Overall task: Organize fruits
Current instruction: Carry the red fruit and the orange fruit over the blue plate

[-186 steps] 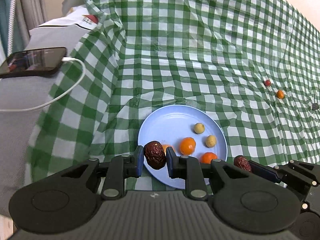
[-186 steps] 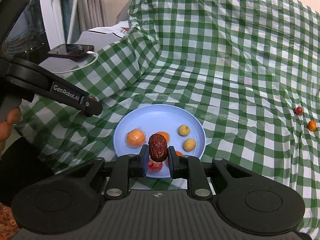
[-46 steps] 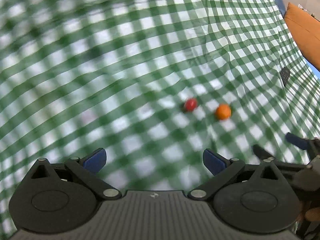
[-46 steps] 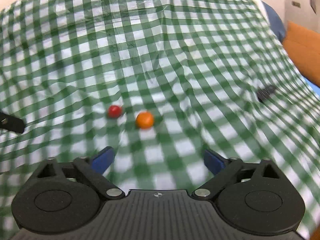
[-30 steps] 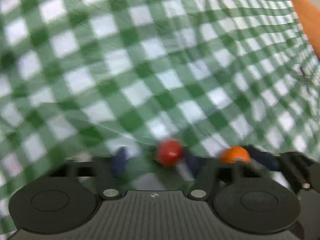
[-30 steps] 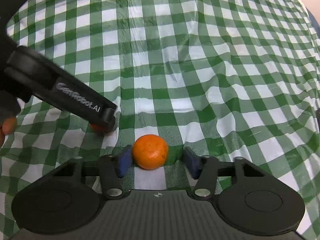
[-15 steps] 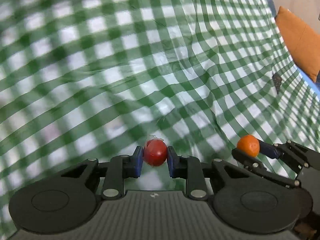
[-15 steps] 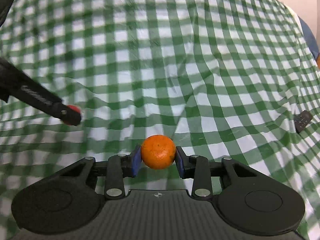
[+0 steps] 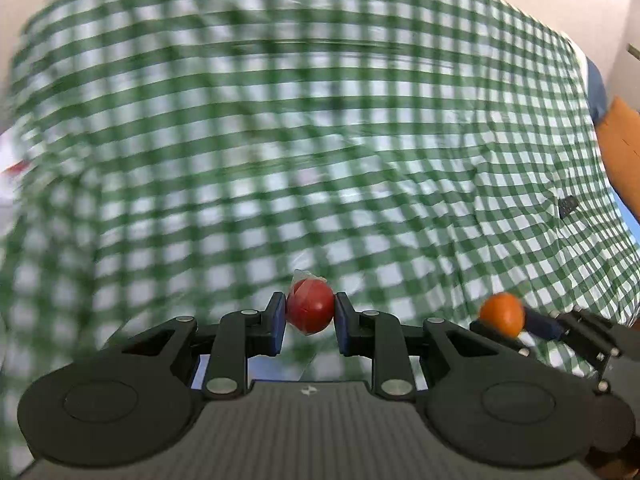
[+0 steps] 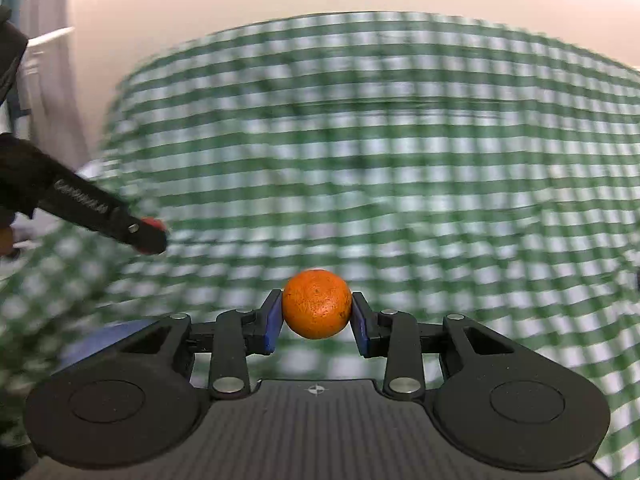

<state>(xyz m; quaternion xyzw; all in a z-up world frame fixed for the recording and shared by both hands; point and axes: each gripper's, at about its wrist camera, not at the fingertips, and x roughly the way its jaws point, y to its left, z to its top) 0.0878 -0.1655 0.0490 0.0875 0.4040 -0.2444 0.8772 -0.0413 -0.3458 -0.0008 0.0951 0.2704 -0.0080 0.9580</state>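
1. The left hand-held gripper is seen clamped on a small, round, glossy red fruit; both blue pads are pressed against its sides, and a bit of clear plastic wrap can be spotted sticking out above and below the fruit.
2. The right hand-held gripper is seen closed around a round orange citrus fruit with a dimpled skin, which is squeezed between the two blue pads and carried clear of the cloth.
3. In the left wrist view, the same orange fruit can be found low on the right, held at the tip of the other tool, so the two hand-held grippers are placed fairly near each other, side by side.
4. In the right wrist view, the left tool is shown coming in from the left edge as a black arm with white lettering that's too smeared to be read, with a sliver of the red fruit peeking out at its tip.
5. Everything beyond is covered by a green-and-white checked plastic cloth, heavily blurred in both views, so what is lying under it can't be told.
6. A small dark object is seen lying on the cloth far right; it's too small to be identified.
7. An orange cushion-like shape is visible at the right edge, off the cloth.
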